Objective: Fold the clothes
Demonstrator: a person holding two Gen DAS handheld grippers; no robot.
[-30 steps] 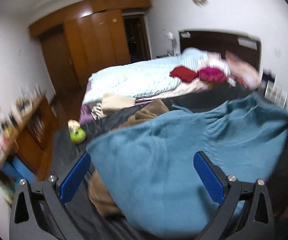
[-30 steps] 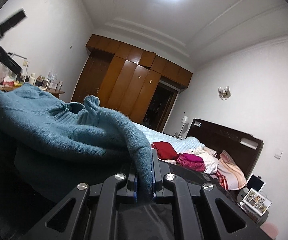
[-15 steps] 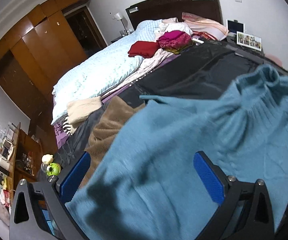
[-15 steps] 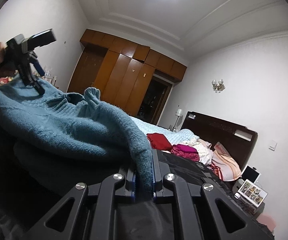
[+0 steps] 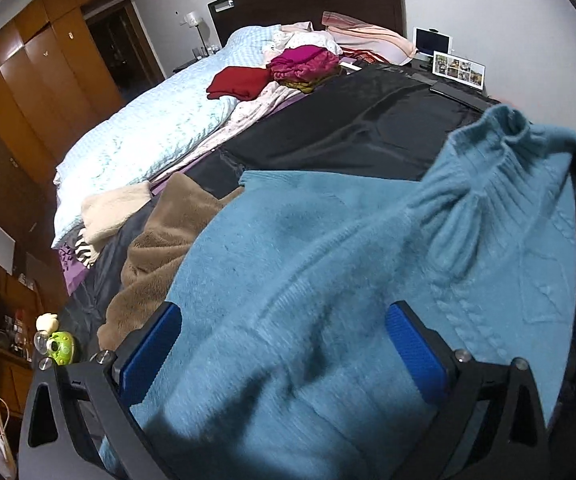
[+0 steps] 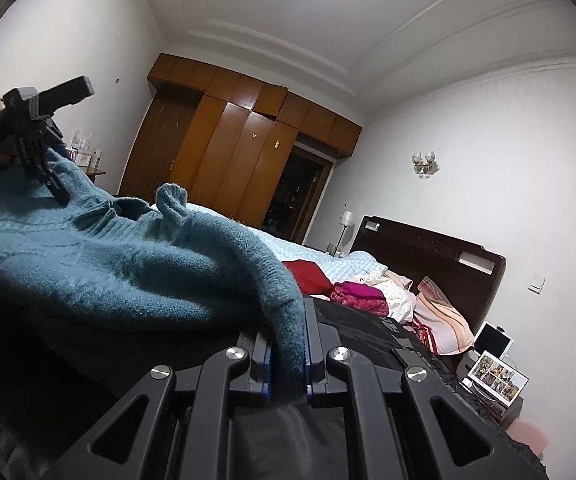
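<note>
Fingers of the left gripper (image 5: 284, 352), earlier over the bed's foot, now straddle the fuzzy teal knitted sweater (image 5: 328, 280) and are closing; the right gripper (image 6: 287, 354) stays clamped on its edge, readying a fold.

Black grippers (image 5: 284, 344), blue pads (image 5: 414, 354), silver screws.

Home bedroom: bed (image 5: 136, 136), wardrobe (image 6: 244, 152).
</note>
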